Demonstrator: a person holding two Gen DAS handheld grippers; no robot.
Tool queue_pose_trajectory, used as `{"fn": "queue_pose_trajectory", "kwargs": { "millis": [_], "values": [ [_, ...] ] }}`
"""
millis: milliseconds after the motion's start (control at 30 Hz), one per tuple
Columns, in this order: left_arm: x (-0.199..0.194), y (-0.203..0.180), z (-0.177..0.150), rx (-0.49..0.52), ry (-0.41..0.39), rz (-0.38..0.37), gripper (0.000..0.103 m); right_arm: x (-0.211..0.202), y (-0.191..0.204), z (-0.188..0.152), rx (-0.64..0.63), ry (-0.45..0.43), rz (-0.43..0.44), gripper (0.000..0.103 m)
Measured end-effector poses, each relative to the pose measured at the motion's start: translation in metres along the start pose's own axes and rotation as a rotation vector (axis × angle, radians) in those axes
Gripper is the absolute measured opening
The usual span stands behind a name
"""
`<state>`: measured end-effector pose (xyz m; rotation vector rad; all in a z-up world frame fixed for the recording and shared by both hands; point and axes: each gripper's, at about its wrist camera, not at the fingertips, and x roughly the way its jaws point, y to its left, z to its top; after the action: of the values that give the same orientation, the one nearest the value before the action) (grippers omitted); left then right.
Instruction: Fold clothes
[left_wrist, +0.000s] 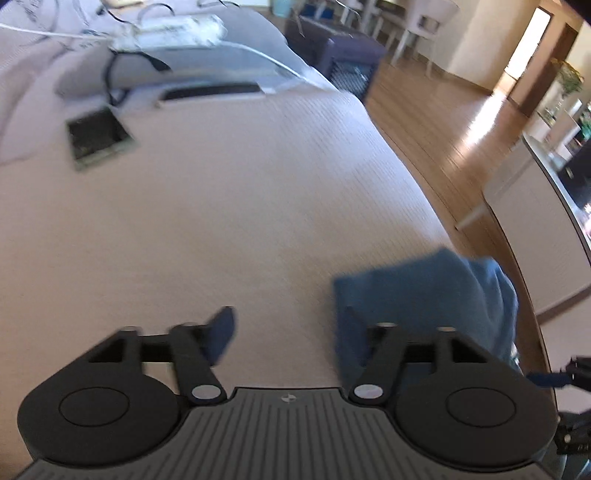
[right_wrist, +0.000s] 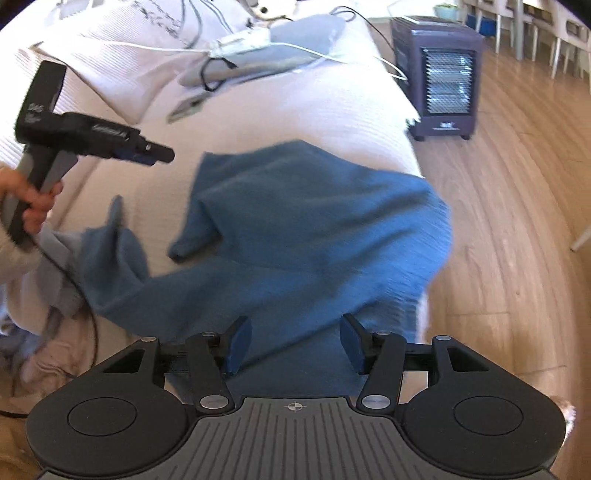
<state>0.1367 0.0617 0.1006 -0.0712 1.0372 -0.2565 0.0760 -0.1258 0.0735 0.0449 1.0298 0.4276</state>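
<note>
One rumpled blue garment (right_wrist: 314, 221) sprawls over the bed's (right_wrist: 295, 110) near right edge. Both left gripper (left_wrist: 286, 339) and right gripper (right_wrist: 295, 345) fingers gape, gripping nothing.

Bedroom clutter away from the folding

A pale ribbed bedspread (right_wrist: 295, 110) carries a white power strip (right_wrist: 240, 42) with trailing cables (right_wrist: 207, 79) on a grey pillow (right_wrist: 303, 33); a dark gas heater (right_wrist: 439, 74) stands on the wooden floor (right_wrist: 517, 184) beside the bed.
</note>
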Motion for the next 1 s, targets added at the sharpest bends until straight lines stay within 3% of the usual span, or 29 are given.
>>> {"fn": "queue_pose_trajectory", "kwargs": {
  "millis": [133, 233, 367, 400, 467, 500, 533, 600, 700, 1000],
  "values": [
    [0.008, -0.008, -0.003, -0.013, 0.006, -0.06, 0.087, -0.004, -0.006, -0.006, 0.014, -0.002, -0.016, 0.054],
    [0.015, -0.009, 0.0, -0.037, 0.001, -0.112, 0.09, 0.0, -0.006, -0.008, 0.026, -0.005, -0.017, 0.054],
    [0.033, -0.015, 0.006, -0.054, 0.005, -0.126, 0.09, 0.007, -0.001, -0.008, 0.028, -0.015, 0.014, 0.054],
    [0.039, -0.016, 0.007, -0.063, 0.008, -0.129, 0.086, 0.008, 0.0, -0.008, 0.027, -0.016, 0.021, 0.054],
    [0.051, -0.019, 0.007, -0.079, 0.009, -0.147, 0.065, 0.01, 0.001, -0.009, 0.022, -0.019, 0.021, 0.054],
    [0.055, -0.02, 0.006, -0.087, 0.009, -0.16, 0.038, 0.01, 0.002, -0.01, 0.02, -0.021, 0.02, 0.054],
    [0.057, -0.022, 0.004, -0.095, 0.013, -0.173, 0.024, 0.011, 0.002, -0.011, 0.022, -0.022, 0.021, 0.054],
    [0.058, -0.027, 0.003, -0.099, 0.012, -0.181, 0.015, 0.013, 0.001, -0.015, 0.038, -0.02, 0.023, 0.054],
    [0.047, -0.033, 0.007, -0.055, -0.001, -0.138, 0.008, 0.015, -0.001, -0.019, 0.045, -0.01, 0.022, 0.054],
    [-0.008, 0.013, 0.045, -0.02, -0.151, 0.099, 0.007, 0.008, 0.002, -0.012, 0.022, -0.045, 0.025, 0.054]
  ]
}}
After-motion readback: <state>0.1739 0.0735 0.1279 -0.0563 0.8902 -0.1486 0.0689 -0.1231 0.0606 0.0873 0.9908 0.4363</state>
